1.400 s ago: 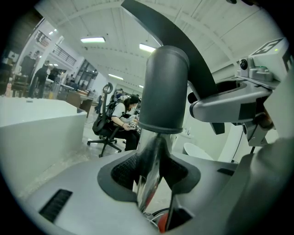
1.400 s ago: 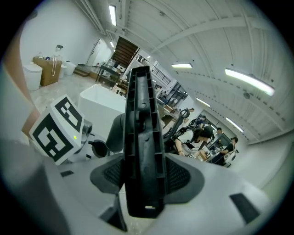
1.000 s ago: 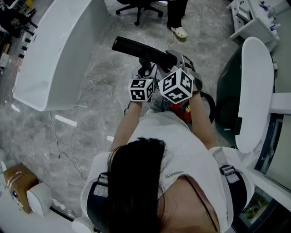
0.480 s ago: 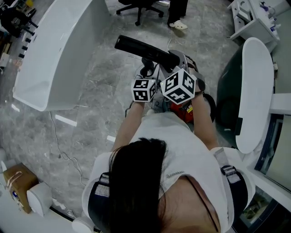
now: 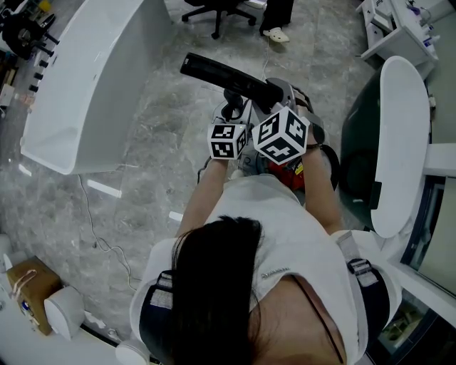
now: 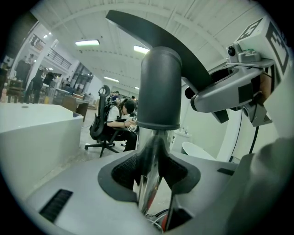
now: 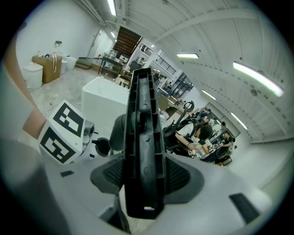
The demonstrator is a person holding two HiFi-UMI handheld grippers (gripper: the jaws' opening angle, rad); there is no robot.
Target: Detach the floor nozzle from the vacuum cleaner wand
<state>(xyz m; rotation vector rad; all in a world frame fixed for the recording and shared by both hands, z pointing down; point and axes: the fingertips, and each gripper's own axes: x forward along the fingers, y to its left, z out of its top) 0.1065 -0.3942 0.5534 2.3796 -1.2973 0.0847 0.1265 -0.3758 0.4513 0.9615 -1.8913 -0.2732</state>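
Down on the left, a brown box [image 5: 25, 281] and a white tub [image 5: 63, 310] sit on the grey stone floor [image 5: 157, 142]. A thin cable [image 5: 92, 228] lies on the floor near them. Above them in the head view runs a long white surface [image 5: 92, 78], and its edge slants toward the middle. Between that edge and the person there is a wide bare strip of floor with room to move.

At the top stand an office chair [image 5: 214, 11] and someone's shoe [image 5: 276, 33], well apart from the work.

In the middle, the left hand-held gripper [image 6: 154, 170] pinches the shiny wand [image 6: 149, 188] just under a dark grey collar [image 6: 160, 87]. The right hand-held gripper [image 7: 143, 176] pinches the black floor nozzle [image 5: 224, 75] across its thin side. The nozzle is up in the air, off the floor, and its long end points toward the white surface without touching it. Its collar sits over the top of the wand. A red part of the vacuum [image 5: 288, 173] shows just under the grippers.

On the right, a tall white oval board [image 5: 402, 142] stands near the person's arm, so that side is tight.
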